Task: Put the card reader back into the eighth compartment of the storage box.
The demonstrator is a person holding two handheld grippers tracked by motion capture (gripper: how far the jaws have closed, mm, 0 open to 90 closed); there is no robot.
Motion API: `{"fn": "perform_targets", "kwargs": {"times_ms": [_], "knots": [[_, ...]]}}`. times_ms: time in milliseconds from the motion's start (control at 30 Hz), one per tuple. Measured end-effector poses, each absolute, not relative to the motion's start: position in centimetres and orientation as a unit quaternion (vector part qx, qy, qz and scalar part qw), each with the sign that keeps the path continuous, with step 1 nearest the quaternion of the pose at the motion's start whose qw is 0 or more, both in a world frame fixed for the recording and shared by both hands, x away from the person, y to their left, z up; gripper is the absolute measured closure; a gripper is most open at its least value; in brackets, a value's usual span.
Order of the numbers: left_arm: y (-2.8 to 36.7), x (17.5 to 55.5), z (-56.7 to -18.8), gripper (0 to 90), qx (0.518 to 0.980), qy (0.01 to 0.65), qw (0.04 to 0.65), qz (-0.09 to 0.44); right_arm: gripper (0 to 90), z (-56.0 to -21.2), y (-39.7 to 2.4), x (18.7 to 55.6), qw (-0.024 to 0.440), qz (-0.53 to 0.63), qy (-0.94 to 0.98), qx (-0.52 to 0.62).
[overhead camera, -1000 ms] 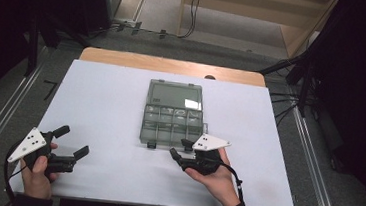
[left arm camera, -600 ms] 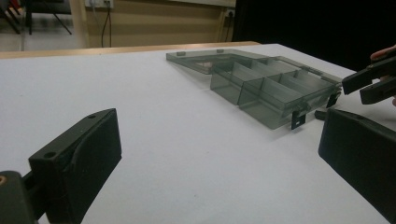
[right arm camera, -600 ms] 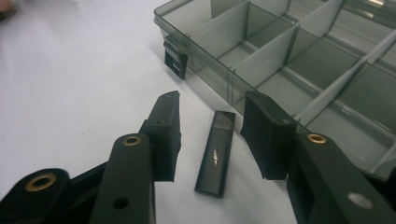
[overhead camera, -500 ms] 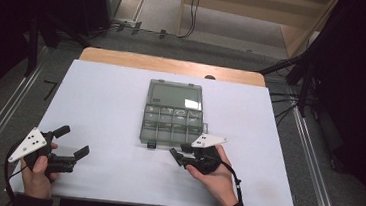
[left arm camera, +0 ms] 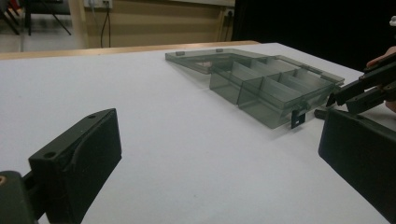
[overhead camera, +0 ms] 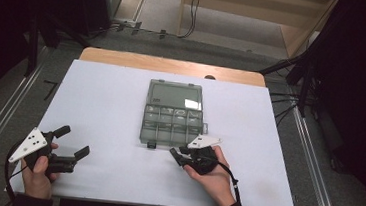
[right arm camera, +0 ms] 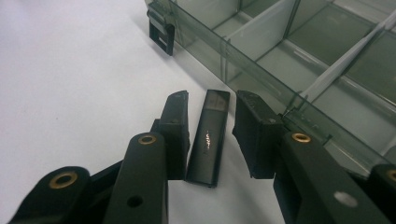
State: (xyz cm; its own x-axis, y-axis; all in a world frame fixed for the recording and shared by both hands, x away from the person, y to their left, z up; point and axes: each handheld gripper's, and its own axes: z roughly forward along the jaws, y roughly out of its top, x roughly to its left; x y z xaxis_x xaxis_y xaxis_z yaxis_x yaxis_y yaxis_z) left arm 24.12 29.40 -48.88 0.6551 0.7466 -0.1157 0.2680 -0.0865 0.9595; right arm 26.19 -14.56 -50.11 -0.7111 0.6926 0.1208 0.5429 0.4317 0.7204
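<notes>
A: Right gripper (right arm camera: 213, 99) first. Open or closed?

B: Open a little. Two black jaws spread apart, one on each side of the small black stick (right arm camera: 208, 135). Not squeezing it yet, by the look of it.

A: And where to find the stick?

B: Flat on the white table (overhead camera: 111, 101), just beside the front wall of the see-through box (overhead camera: 171, 132). Pointing the same way as the jaws. Maybe touching the wall, hard to tell.

A: How to grab it well?

B: Keep the jaws low, almost on the table. Line up with the long sides. Close slowly and evenly, so no push to one side. Mind the jaw next to the box: very near the wall, could bump it and shove the box. Pinch around the middle, not the end, so no tipping when lifted.

A: And the look of the stick?

B: Long, thin, flat. Black and shiny, with a small bright mark in the middle. Smooth, so probably slippy. Squeeze firmly.

A: And the box?

B: Grey and clear, lid open and lying flat behind. Lots of little rooms inside, empty as far as can be seen. Small black latch (right arm camera: 161, 32) at the front.

A: Left gripper (overhead camera: 74, 140)?

B: Jaws wide open, holding nothing. Down at the near left of the table, well apart from the box. Fine to leave there.
</notes>
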Motion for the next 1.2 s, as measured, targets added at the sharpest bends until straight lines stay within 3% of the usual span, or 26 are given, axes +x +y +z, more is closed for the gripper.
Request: {"fn": "perform_targets", "kwargs": {"times_ms": [1200], "knots": [[29.3,24.1,-48.9,0.0,0.71,0.357,0.57,0.207,67.7,-51.4,-14.0,26.3,0.091,0.368,0.846,0.375]]}}
